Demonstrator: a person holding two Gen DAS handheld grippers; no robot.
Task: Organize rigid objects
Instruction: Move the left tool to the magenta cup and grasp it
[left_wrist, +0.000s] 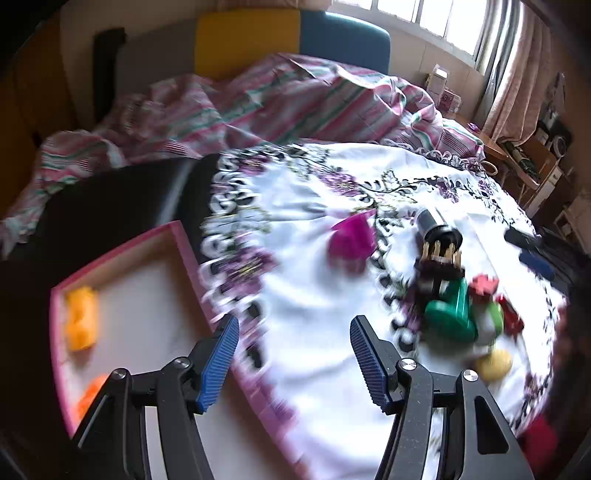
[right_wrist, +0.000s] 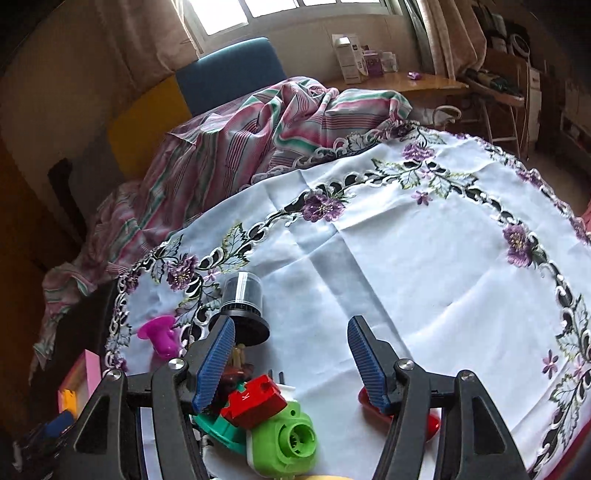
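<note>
My left gripper (left_wrist: 293, 356) is open and empty, over the right edge of a pink-rimmed tray (left_wrist: 184, 243) that holds orange pieces (left_wrist: 81, 323). On the flowered cloth lie a magenta piece (left_wrist: 352, 238), a black cylinder (left_wrist: 437, 229), a green piece (left_wrist: 452, 314), red pieces (left_wrist: 484, 286) and a yellow piece (left_wrist: 495, 363). My right gripper (right_wrist: 291, 360) is open and empty above the same pile: a red block (right_wrist: 255, 404), a light green piece (right_wrist: 286, 441), the black cylinder (right_wrist: 243, 302), the magenta piece (right_wrist: 160, 334) and a red piece (right_wrist: 432, 422) behind the right finger.
A striped crumpled sheet (left_wrist: 258, 107) lies behind the flowered tablecloth (right_wrist: 424, 258). Yellow and blue cushions (left_wrist: 251, 40) stand at the back. Boxes sit on a wooden desk (right_wrist: 402, 79) under the window. Dark objects (left_wrist: 532, 254) lie at the cloth's right edge.
</note>
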